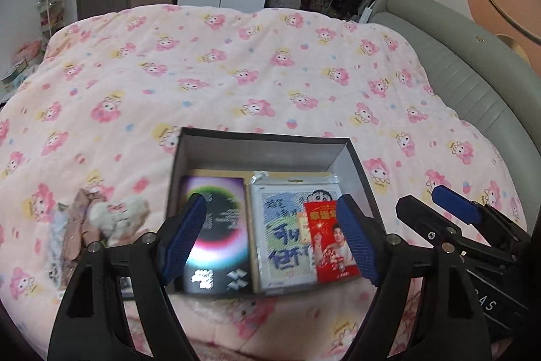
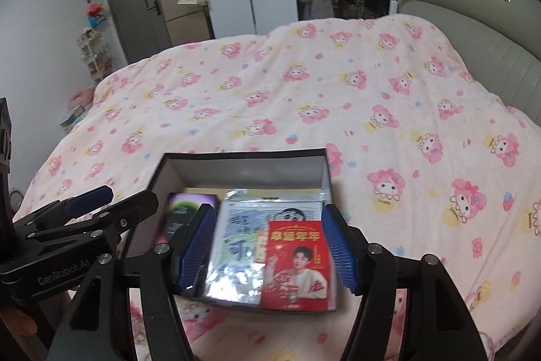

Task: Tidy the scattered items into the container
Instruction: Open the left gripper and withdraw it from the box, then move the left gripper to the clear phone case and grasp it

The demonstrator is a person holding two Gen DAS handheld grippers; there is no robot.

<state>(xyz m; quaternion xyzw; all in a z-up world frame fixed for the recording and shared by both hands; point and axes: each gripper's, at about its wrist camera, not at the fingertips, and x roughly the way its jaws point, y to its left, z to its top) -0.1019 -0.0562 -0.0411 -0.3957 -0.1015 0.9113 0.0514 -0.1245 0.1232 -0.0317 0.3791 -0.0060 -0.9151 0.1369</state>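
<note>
Open box (image 1: 263, 144) sits on bed (image 1: 236, 73) near its front edge; inside lie dark card with rainbow ring (image 1: 219, 225), clear packet with cartoon print (image 1: 284, 242), red envelope (image 1: 333, 246) on packet's right side. Left gripper (image 1: 270, 235) hovers over box's near half, fingers spread, holding nothing. Right gripper (image 2: 268, 247) just beside it, over box's right part, likewise spread and bare. Fluffy plush bundle (image 1: 101, 219) on quilt left of box, outside it. Grey headboard (image 1: 456, 56) far right.
</note>
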